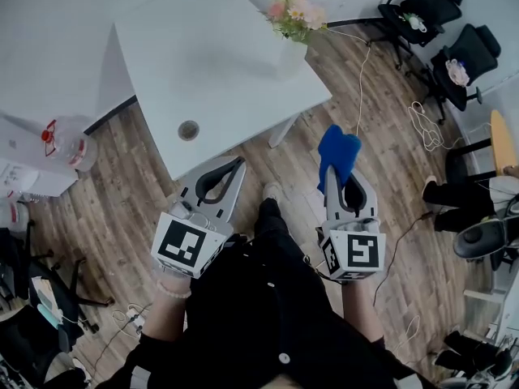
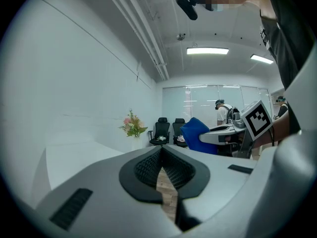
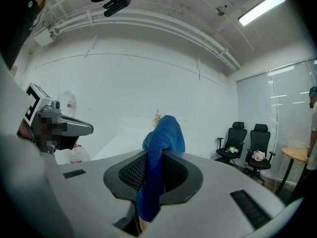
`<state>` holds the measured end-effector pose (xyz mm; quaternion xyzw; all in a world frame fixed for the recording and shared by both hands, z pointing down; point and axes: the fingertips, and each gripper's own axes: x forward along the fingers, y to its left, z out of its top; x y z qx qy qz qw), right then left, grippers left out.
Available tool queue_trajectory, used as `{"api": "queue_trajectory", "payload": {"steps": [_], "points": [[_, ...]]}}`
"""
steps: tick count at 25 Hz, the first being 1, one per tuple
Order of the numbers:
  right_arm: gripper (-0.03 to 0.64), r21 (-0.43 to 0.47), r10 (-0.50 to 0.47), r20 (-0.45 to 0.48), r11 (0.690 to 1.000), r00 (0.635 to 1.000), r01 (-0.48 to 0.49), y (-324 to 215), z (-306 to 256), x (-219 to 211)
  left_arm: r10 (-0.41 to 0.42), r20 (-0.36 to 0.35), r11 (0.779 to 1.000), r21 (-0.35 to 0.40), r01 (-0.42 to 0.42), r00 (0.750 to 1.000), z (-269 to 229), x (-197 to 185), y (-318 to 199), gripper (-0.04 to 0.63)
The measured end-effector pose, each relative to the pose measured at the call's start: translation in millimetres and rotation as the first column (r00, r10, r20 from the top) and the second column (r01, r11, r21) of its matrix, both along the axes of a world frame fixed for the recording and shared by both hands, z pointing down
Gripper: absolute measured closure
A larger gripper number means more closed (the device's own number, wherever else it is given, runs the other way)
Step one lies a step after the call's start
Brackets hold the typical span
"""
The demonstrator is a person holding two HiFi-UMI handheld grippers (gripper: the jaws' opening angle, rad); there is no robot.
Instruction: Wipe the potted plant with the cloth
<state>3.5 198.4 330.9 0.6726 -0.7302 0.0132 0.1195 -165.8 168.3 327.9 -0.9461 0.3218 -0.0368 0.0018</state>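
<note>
Head view, cloth (image 1: 336,148) pinched in right gripper (image 1: 346,177), potted plant (image 1: 293,16) beyond

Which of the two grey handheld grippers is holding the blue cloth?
The right gripper: its jaws pinch the blue cloth, which sticks out past them. The left gripper is shut on nothing.

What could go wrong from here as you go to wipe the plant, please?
1. The plant stands at the table's far corner, so a firm wipe with the cloth might tip it over the edge.
2. The left gripper is shut and empty; nothing steadies the plant.
3. A cable lies on the floor beside that corner, a possible trip hazard.
</note>
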Motion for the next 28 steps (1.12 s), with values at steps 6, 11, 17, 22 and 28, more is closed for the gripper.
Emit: {"api": "queue_trajectory", "payload": {"steps": [6,11,17,22,28], "points": [[0.535,0.020,-0.013,0.008,1.000,1.000,0.013,-40,-3,21,-0.007,0.013,1.000,0.001,0.007,1.000,-6,22,-33,0.581],[0.535,0.015,-0.033,0.022,0.999,0.999,0.032,-80,-2,44,-0.030,0.020,0.999,-0.023,0.031,0.999,-11,46,-65,0.581],[0.535,0.005,-0.054,0.036,0.999,0.998,0.053,-129,-3,76,-0.059,0.024,0.998,0.014,0.059,0.998,-14,74,-112,0.581],[0.535,-0.007,-0.078,0.039,0.997,0.996,0.079,-166,-2,106,-0.090,0.027,0.996,-0.001,0.090,0.996,-15,101,-143,0.581],[0.535,-0.014,-0.123,0.045,0.992,0.991,0.124,-211,-1,126,-0.141,0.031,0.990,-0.020,0.142,0.990,-9,118,-181,0.581]]}}
